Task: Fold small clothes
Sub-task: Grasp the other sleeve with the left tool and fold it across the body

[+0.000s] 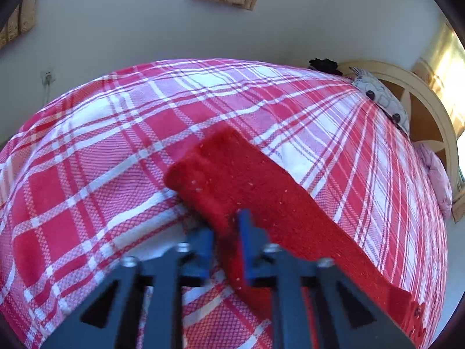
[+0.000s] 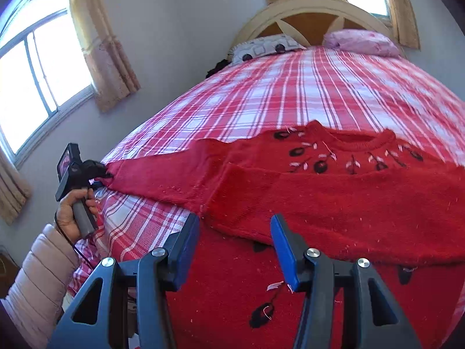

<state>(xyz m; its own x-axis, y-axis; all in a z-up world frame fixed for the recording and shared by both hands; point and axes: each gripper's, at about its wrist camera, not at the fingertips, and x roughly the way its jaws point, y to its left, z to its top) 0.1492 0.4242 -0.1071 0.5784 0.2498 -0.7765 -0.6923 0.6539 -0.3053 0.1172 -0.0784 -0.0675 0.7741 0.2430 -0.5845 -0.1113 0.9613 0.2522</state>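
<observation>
A red knitted sweater (image 2: pixel 334 203) with black embroidered flowers lies on the bed, neckline toward the headboard. One sleeve is folded across its chest. My right gripper (image 2: pixel 235 244) is open and empty, just above the sweater's lower body. My left gripper (image 1: pixel 225 238) is shut on the other red sleeve (image 1: pixel 232 180), near its cuff, and holds it stretched out to the left above the bedspread. In the right wrist view the left gripper (image 2: pixel 100 174) shows at the sleeve's end (image 2: pixel 151 174), held in a hand.
The bed has a red and white plaid bedspread (image 2: pixel 290 93). Two pillows (image 2: pixel 360 42) and a curved headboard (image 2: pixel 305 14) are at the far end. A window (image 2: pixel 37 58) with curtains and a grey wall stand left of the bed.
</observation>
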